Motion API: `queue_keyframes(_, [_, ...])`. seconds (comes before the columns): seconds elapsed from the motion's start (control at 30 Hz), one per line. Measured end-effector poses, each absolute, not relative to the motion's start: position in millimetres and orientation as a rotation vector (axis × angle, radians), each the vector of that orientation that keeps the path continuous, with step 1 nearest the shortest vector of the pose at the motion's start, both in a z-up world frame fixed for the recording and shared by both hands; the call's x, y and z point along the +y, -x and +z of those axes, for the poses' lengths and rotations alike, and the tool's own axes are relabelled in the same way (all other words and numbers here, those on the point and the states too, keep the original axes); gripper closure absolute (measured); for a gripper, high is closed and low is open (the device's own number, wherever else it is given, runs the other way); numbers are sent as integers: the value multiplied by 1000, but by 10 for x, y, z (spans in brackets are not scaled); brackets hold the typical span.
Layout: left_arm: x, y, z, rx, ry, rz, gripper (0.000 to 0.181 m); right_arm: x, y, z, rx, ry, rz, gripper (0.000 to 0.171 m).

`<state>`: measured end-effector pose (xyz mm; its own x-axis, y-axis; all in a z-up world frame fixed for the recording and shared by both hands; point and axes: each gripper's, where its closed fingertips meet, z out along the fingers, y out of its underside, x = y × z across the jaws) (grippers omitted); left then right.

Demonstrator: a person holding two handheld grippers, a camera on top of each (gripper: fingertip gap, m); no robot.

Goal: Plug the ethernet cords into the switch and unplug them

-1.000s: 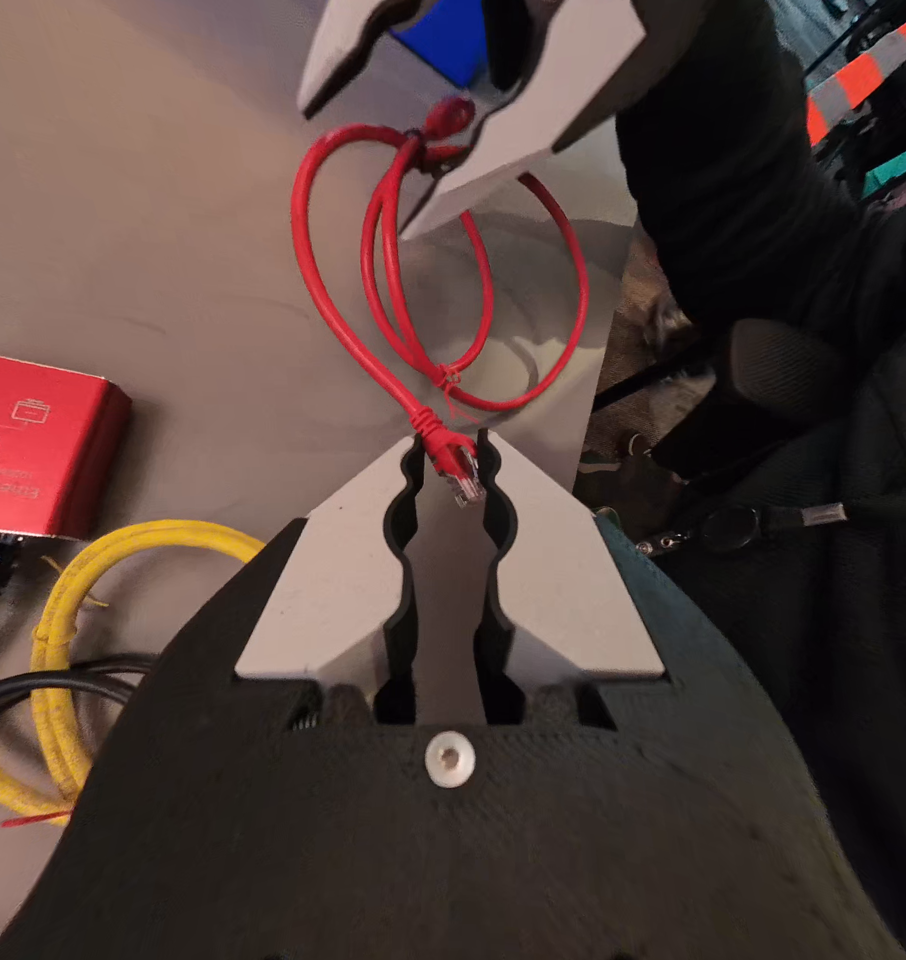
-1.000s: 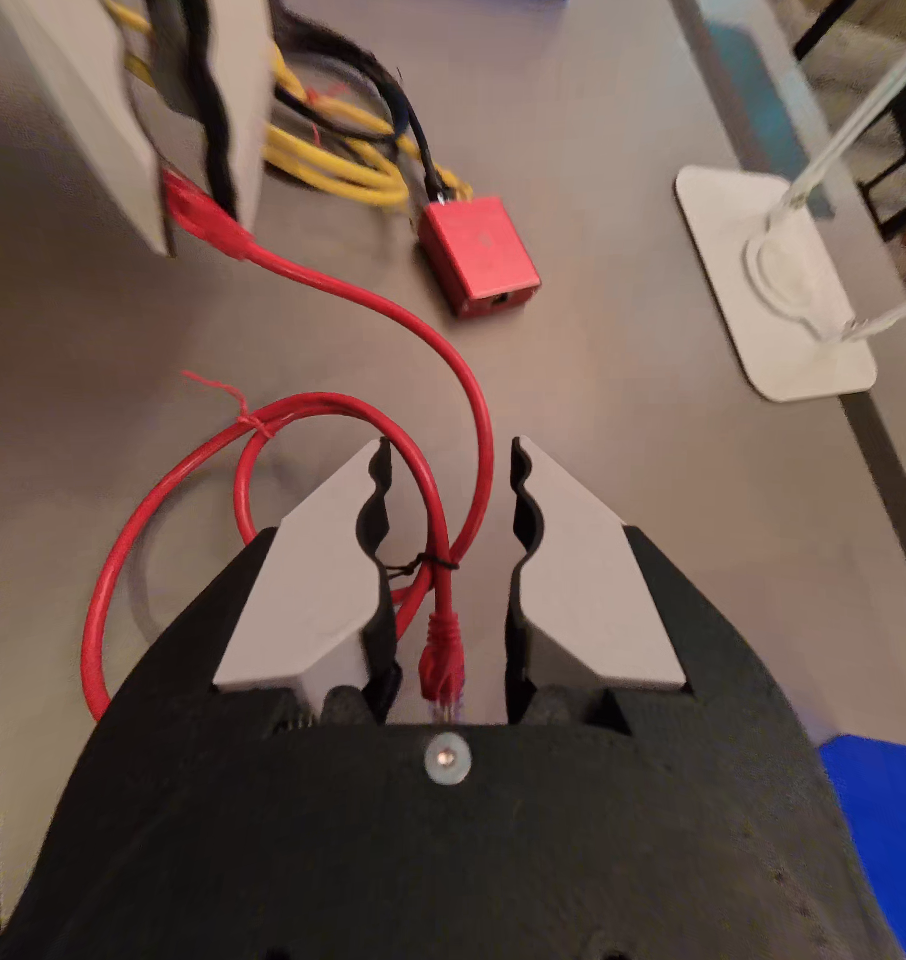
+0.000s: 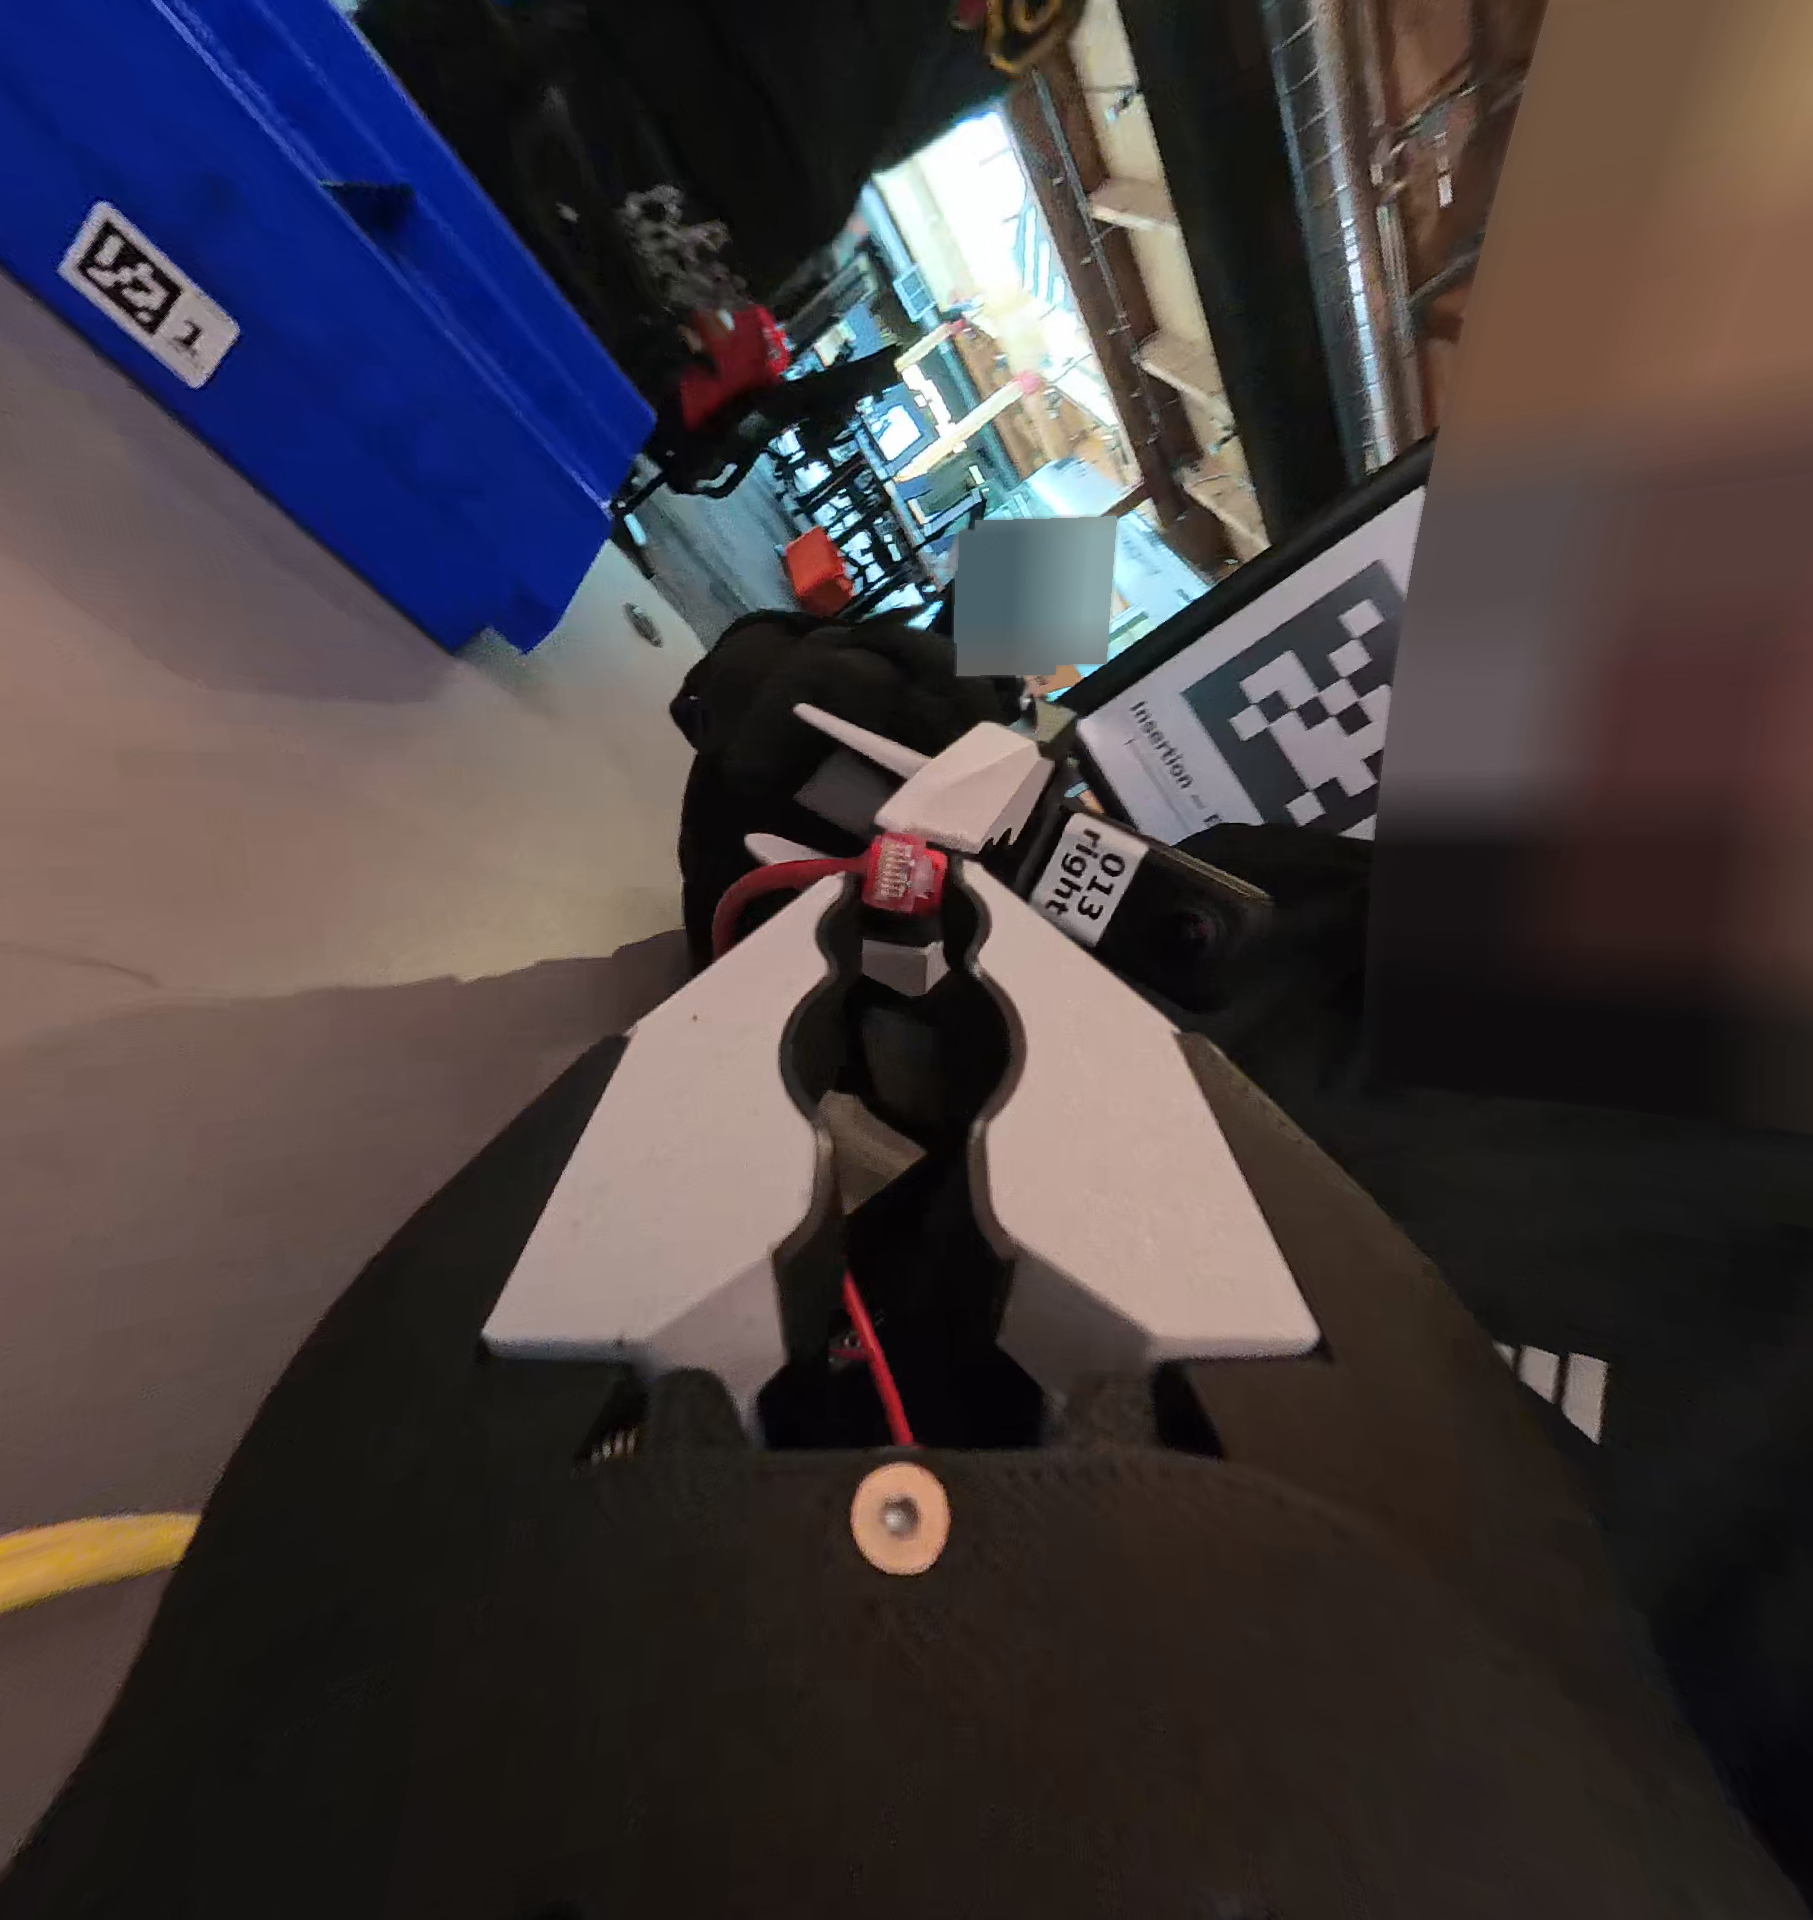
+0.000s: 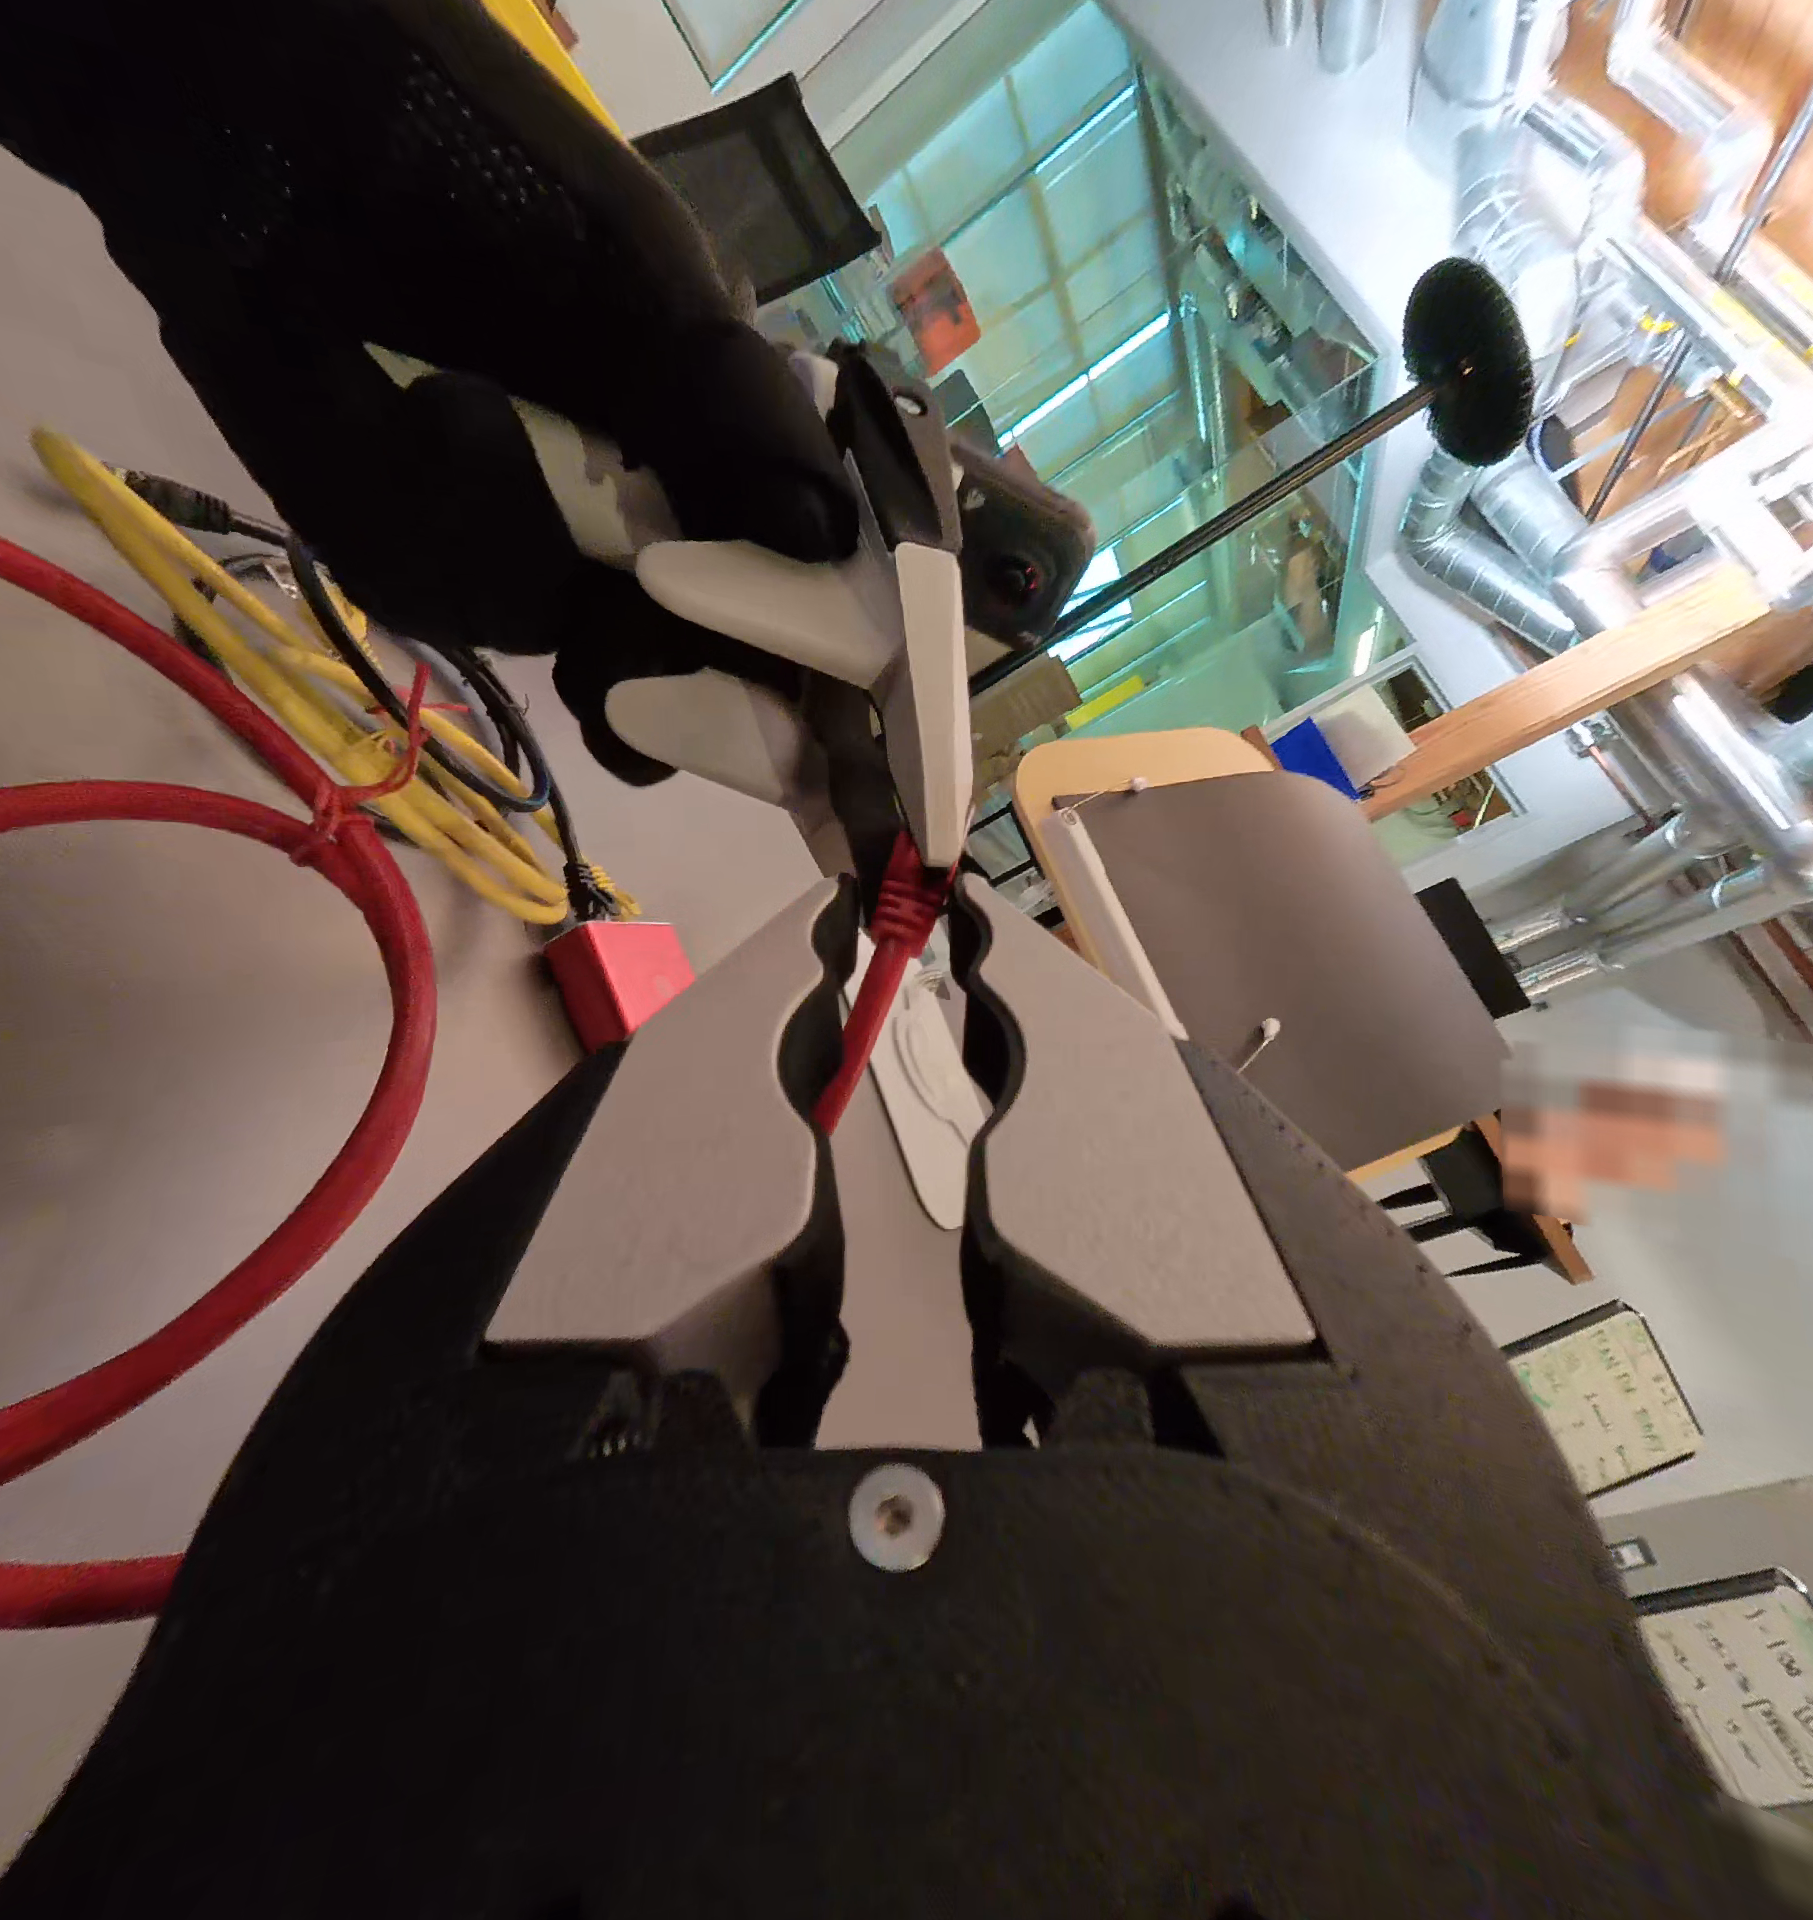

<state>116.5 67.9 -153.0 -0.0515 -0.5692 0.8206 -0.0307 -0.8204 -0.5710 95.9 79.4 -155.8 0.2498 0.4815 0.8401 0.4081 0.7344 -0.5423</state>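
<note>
Holding now: the left gripper [image 3: 900, 904] has its grey fingers drawn close on the red plug [image 3: 902, 875], whose contact face looks back at the left wrist camera; I read it as clamped, lifted clear of the table [image 4: 154, 1039].
Right tool: the right gripper [image 4: 904, 899] has its tips on either side of the ribbed boot just behind that plug. The tips are narrowed, but a sliver of gap shows, so I cannot tell whether it grips or only brackets.
Meeting point: both tools sit nose to nose at the same cord end. A black-gloved hand [image 4: 466, 312] brings the left one down from above in the right wrist view.
Red cord: the red cord [image 4: 403, 997] runs back between the right fingers and hangs in a tied loop down to the table.
Switch: the small red switch [image 4: 621, 977] lies on the table beyond the loop, well apart from the raised plug.
Already plugged: a yellow cord [image 4: 445, 821] and a black lead [image 4: 512, 748] both end at the switch's far face and look seated.
Progress: judging from this, the red cord is not yet in. The plug is being passed or re-gripped in mid-air.
Left to do: orient the plug, carry it to a free port, seat it, then pull the cords out again.
Surroundings: a blue bin [image 3: 362, 312] stands at the table's far side.
</note>
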Motion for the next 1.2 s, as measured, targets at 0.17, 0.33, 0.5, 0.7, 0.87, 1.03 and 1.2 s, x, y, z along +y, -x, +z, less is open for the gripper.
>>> queue_keyframes(0.17, [692,-1169,-1480,594,1760,-2064,169,810,-968,-1529,-1412,850,98,158])
queue_keyframes(0.33, [845,-1145,-1514,572,1801,-1921,152,938,-975,-1613,-1420,1071,418,162])
queue_keyframes(0.5, [1038,-948,-1522,690,1878,-1342,148,1061,-1081,-1587,-1402,1258,818,162])
queue_keyframes(0.7, [1164,-950,-1523,1149,1740,-304,143,1099,-1084,-1684,-1496,1397,1156,162])
queue_keyframes(0.87, [1147,-1060,-1718,1486,1578,146,145,1029,-1084,-1734,-1590,1422,1380,162])
queue_keyframes(1.03, [1186,-1087,-1776,1573,1474,359,166,951,-1078,-1786,-1634,1447,1519,162])
queue_keyframes(1.2, [1208,-1077,-1687,1510,1496,344,169,976,-1083,-1671,-1543,1406,1639,162])
